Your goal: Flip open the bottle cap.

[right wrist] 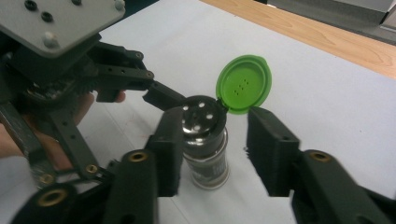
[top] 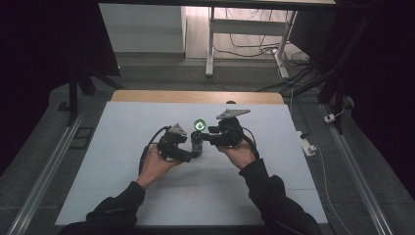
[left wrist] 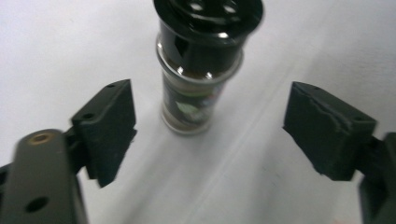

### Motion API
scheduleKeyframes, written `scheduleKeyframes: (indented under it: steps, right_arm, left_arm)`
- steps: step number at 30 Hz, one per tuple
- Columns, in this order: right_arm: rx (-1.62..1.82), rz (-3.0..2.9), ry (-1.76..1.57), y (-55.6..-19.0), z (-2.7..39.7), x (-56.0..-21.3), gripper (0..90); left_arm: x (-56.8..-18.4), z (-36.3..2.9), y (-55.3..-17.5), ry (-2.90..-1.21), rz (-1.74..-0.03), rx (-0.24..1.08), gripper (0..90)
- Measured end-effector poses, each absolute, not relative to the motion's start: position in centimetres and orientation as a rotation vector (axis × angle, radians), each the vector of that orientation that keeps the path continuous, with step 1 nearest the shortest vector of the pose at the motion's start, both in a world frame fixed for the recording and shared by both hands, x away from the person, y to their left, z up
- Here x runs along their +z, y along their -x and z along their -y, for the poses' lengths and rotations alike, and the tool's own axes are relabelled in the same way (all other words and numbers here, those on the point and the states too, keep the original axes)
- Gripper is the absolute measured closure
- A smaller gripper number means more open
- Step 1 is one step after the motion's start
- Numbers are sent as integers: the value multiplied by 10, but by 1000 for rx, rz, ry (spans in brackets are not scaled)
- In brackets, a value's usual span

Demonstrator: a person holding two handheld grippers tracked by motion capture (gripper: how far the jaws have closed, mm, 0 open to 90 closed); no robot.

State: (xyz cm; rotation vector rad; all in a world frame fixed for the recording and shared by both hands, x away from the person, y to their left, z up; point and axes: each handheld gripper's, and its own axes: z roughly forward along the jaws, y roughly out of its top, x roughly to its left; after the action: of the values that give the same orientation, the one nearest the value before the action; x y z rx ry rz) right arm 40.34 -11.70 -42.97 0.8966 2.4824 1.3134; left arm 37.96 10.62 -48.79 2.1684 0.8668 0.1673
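High view: spice shaker (top: 197, 143) stands mid-mat on the white table (top: 122, 161), flanked close by left gripper (top: 187, 155) and right gripper (top: 208, 133).

Left gripper view: left gripper (left wrist: 210, 130) gapes wide, pads clear of the glass, so nothing grips it.

Right gripper view: right gripper (right wrist: 215, 149) partly spread around the neck, no contact I can see. Green flip lid (right wrist: 243, 84) hinged up, holes exposed; likely ready to pour.

Upright spice jar (left wrist: 198, 74) on white table (left wrist: 70, 51), untouched between wide-parted tool (left wrist: 210, 135) jaws
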Motion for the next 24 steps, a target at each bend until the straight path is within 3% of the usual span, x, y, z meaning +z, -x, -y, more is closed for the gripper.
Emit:
scheduleKeyframes:
  steps: [14,24]
  right_arm:
    - [1308,-2518,-881,-384,132,-426,217]
    - [1292,-2547,-846,-364,142,-423,104]
  left_arm:
    - [-466,-135,-350,-2184,-854,107,38]
    - [-455,-172,-320,-2148,-882,101,20]
